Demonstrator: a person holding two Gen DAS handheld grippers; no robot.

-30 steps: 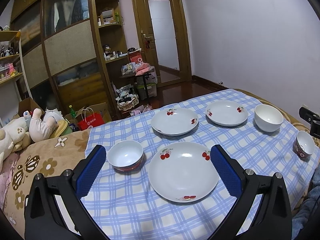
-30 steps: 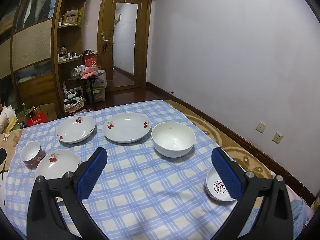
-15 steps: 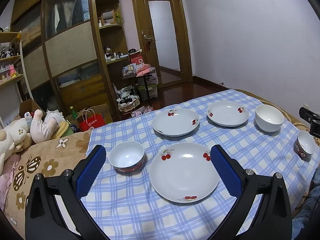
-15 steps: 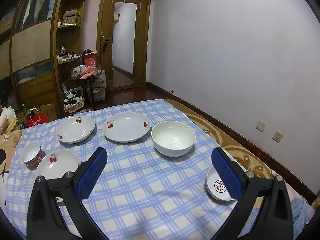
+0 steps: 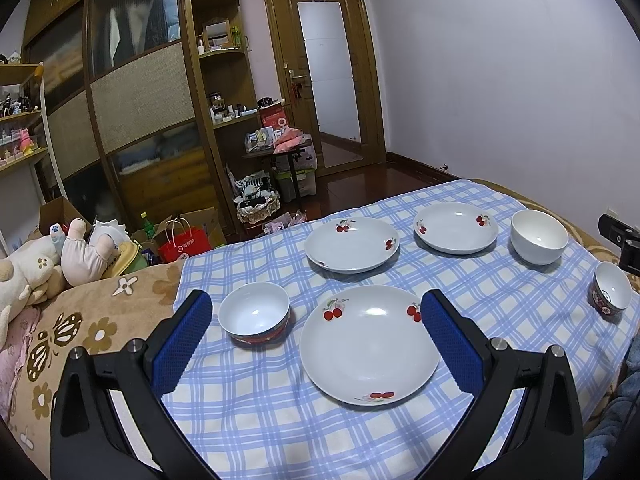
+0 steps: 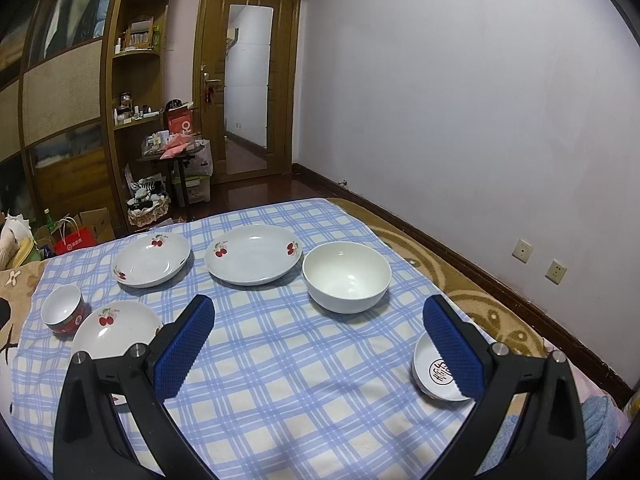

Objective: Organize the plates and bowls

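Two grippers are mine, and both stand wide open, holding nothing. My left gripper [image 5: 316, 312] hovers over the near cherry plate [image 5: 370, 344], whose right rim slips behind one blue pad [image 5: 450, 344]; a red-sided small bowl [image 5: 255, 318] sits just beside that plate. My right gripper [image 6: 318, 316] hangs above bare checked cloth [image 6: 280, 360], and its right pad [image 6: 452, 350] hides part of a stamped small bowl [image 6: 430, 370] at the cloth's edge; the mark inside it is too small to read. Farther out, apart from one another, stand two more cherry plates [image 6: 151, 260] [image 6: 253, 254] and a plain white bowl [image 6: 347, 276]. Against half a second ago, the dishes lie where they lay, and the left view has shifted only slightly. The cloth covers a bed with a brown flowered blanket [image 5: 100, 312]; plush toys [image 5: 48, 260] lie at the left. Beyond are wooden wardrobes [image 5: 136, 92], a door [image 6: 248, 88] and a pale wall [image 6: 460, 100].
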